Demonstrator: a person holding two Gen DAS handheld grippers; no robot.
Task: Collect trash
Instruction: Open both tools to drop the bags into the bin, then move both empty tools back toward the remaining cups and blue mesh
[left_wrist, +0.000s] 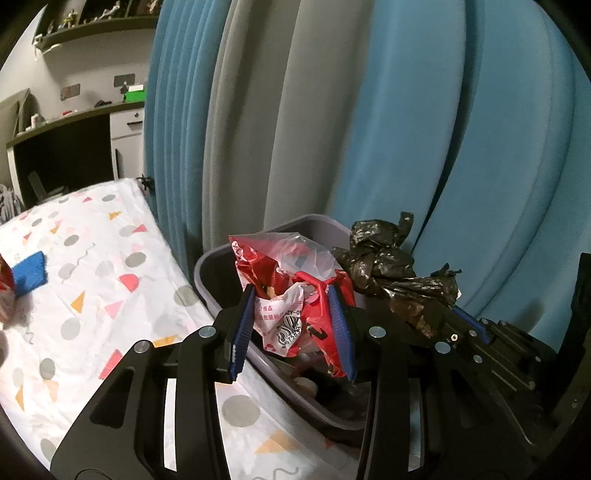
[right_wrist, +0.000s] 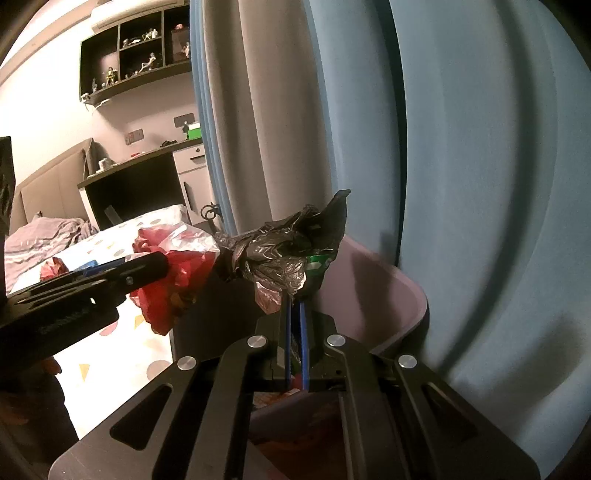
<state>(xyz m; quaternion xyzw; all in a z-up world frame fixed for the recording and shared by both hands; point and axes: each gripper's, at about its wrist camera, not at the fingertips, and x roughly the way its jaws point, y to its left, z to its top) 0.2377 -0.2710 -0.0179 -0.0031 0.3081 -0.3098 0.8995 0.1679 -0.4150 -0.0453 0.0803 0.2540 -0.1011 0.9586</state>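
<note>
Red and white wrapper bundle (left_wrist: 291, 295): crumpled, partly clear film, sits between the blue pads of the left hand-held gripper (left_wrist: 293, 325), directly above the open grey bin (left_wrist: 207, 266). Pads are spread fairly wide with the wrapper bulging between them; contact looks light, cannot confirm a firm pinch.

Black plastic bag (right_wrist: 280, 251): knotted, crinkled wad, clamped in the right hand-held gripper (right_wrist: 294, 328), whose blue pads are pressed nearly together on its lower end. It is held above the bin's far rim (right_wrist: 406, 295), just beside the wrapper bundle.

Bin stands against the blue and grey curtain (left_wrist: 406, 110), touching the bed (left_wrist: 92, 258) with the patterned sheet. More red and blue items (left_wrist: 26, 273) lie further up the bed, likely trash not yet gathered.

Judgement: drop step. Both loads should be centred over the bin mouth, lowered below the rim before opening, since light film can drift or cling to the pads. Release one side at a time.
</note>
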